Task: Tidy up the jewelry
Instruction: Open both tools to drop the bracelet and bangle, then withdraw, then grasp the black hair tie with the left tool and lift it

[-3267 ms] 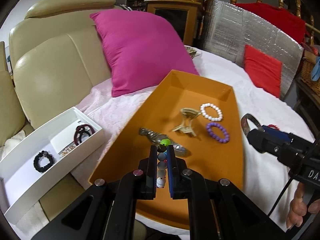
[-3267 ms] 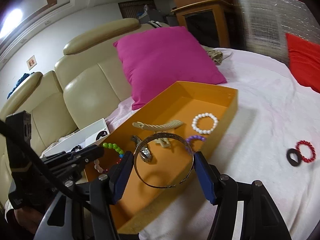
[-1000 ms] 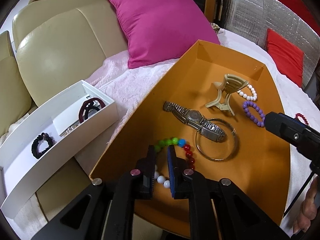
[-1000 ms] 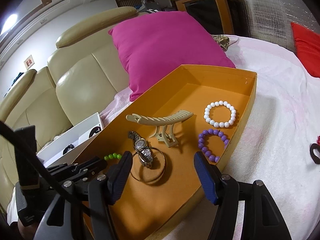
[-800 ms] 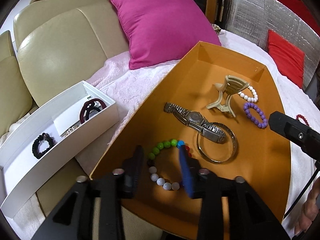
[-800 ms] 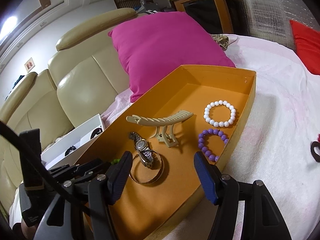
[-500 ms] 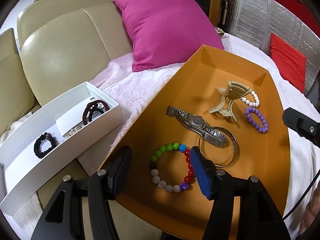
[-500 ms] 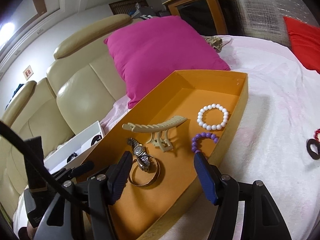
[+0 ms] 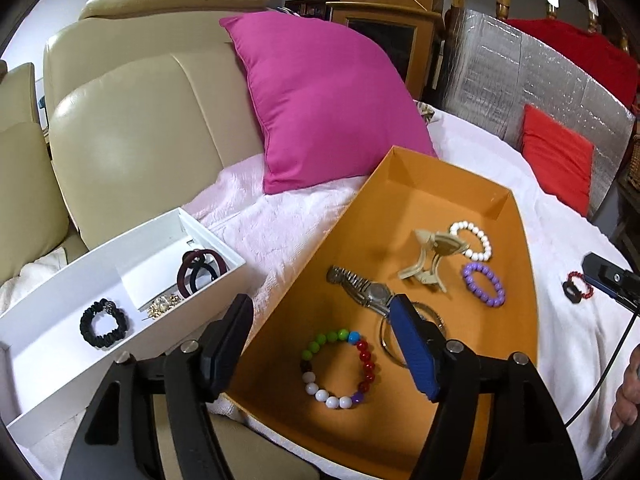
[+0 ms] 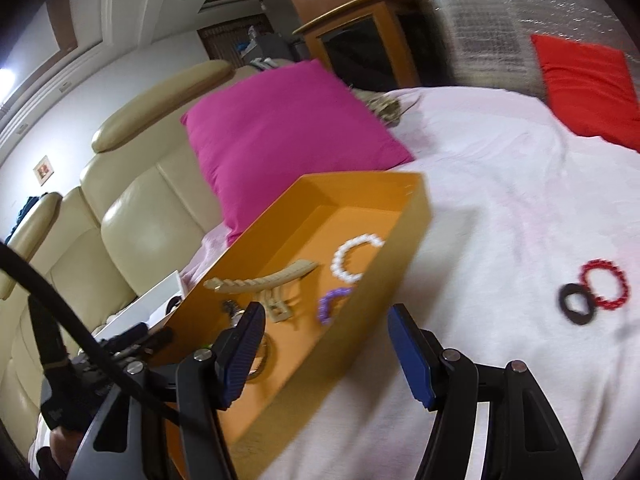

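- My left gripper (image 9: 320,344): jaws just opened, empty; bead bracelet (image 9: 339,368) lies in tray (image 9: 516,216).
- Right gripper (image 10: 326,354): apart, empty.
- Left to do: red bracelet (image 10: 604,285) and black tie (image 10: 577,309) on bed, at 2 o'clock from it.

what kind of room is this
Most likely a home living room: a cream leather sofa with a pink cushion, a white blanket spread over it, and a wooden cabinet behind.

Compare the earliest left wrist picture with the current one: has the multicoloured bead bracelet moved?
Yes. The multicoloured bead bracelet has gone from the left claw, whose jaws have just been opening, down onto the near floor of the orange tray.
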Tool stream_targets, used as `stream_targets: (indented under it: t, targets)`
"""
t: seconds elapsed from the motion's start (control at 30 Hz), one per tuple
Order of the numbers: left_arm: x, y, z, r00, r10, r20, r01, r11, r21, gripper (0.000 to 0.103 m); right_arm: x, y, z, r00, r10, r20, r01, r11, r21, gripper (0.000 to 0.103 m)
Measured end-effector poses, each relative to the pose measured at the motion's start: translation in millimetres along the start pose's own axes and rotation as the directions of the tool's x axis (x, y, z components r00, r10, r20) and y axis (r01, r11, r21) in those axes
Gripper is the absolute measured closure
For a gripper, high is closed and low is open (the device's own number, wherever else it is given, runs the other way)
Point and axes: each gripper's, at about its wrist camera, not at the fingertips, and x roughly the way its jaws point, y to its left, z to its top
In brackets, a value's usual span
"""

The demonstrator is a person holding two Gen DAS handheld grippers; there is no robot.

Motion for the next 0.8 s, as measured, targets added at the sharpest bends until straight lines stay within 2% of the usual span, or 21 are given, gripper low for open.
stream_targets:
  t: [0.2, 0.4, 0.53, 0.67, 0.8]
  targets:
    - [-17.5, -35.0, 9.7, 0.999, -0.029, 0.022, 0.027, 0.997, 0.068, 0.031, -40.2, -51.3, 6.9, 0.996, -0.086, 0.027, 0.085, 0.996, 0.027, 0.035]
    - [-27.4, -104.2, 17.3, 0.998, -0.07, 0.007, 0.067, 0.98, 0.186, 0.031, -94.9, -124.6, 9.3, 0.98, -0.18, 0.081, 0.167, 0.975, 0.144, 0.035]
    - [-19.7, -160.7, 17.2, 0.995, -0.093, -0.036, 0.099, 0.963, 0.252, 0.03, -116.8, -172.9, 9.3, 0.974, -0.212, 0.077, 0.186, 0.947, 0.261, 0.035]
    - [0.8, -219.5, 10.1, 0.989, -0.112, -0.091, 0.135, 0.941, 0.311, 0.03, -127.6, -224.0, 2.1, 0.976, -0.214, 0.028, 0.185, 0.897, 0.401, 0.035]
    - [29.1, -272.0, 4.0, 0.977, -0.144, -0.159, 0.188, 0.932, 0.31, 0.03, -132.2, -251.0, -1.9, 0.973, -0.233, -0.008, 0.211, 0.865, 0.456, 0.035]
